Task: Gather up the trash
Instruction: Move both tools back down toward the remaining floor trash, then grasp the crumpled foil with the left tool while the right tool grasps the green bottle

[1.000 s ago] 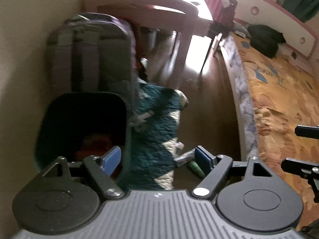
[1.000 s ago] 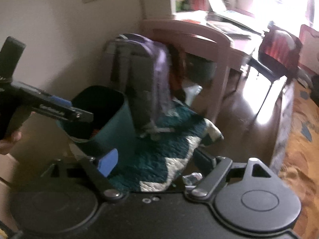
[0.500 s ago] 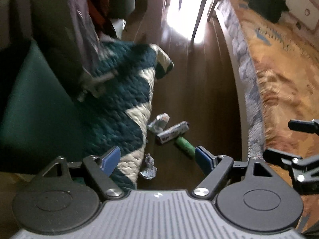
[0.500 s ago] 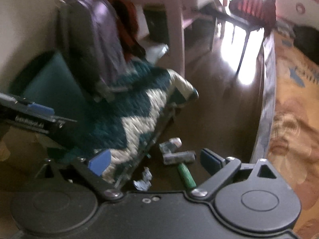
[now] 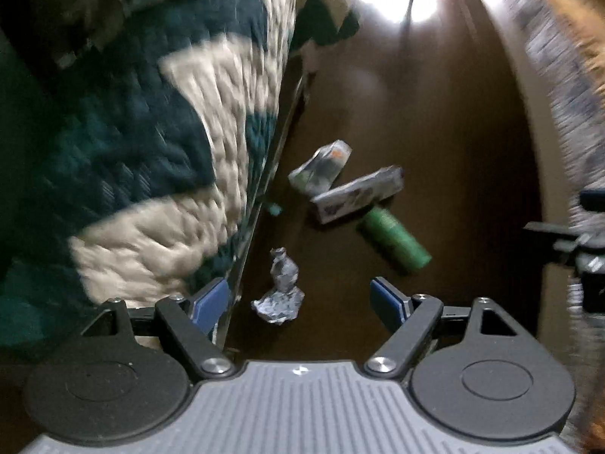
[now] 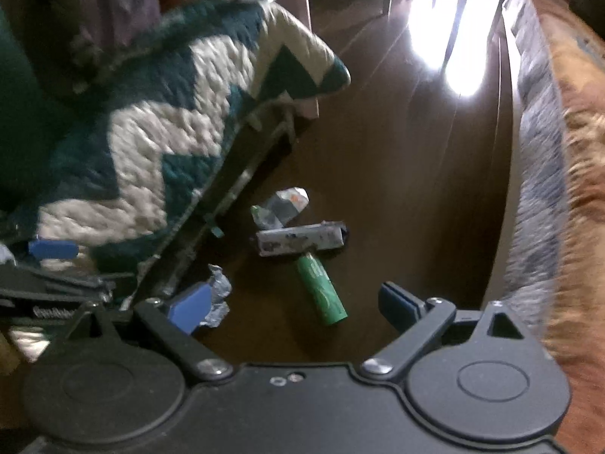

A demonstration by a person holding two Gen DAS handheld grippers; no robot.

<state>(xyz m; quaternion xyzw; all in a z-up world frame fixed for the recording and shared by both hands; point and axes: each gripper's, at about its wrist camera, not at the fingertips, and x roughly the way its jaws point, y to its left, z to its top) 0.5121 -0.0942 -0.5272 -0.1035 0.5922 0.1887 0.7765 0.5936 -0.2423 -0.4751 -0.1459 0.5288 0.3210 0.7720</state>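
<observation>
With both the left gripper (image 5: 300, 299) and right gripper (image 6: 291, 304) spread wide and empty above the floor (image 5: 435, 113), the crumpled foil (image 5: 281, 291) beside the quilt's edge (image 5: 261, 189) is best straddled squarely before closing.

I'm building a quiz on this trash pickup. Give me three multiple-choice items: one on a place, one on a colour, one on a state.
1. Where does the crumpled foil lie?
A. on the bed
B. on the floor beside the quilt's edge
C. in a bin

2. What colour is the tube?
A. green
B. red
C. yellow

3. How stands the left gripper?
A. shut on the foil
B. shut on the tube
C. open, holding nothing

Answers:
1 B, it lies on the dark floor next to the quilt.
2 A, both views show it green.
3 C, its blue pads stand apart with only floor and foil below.
</observation>
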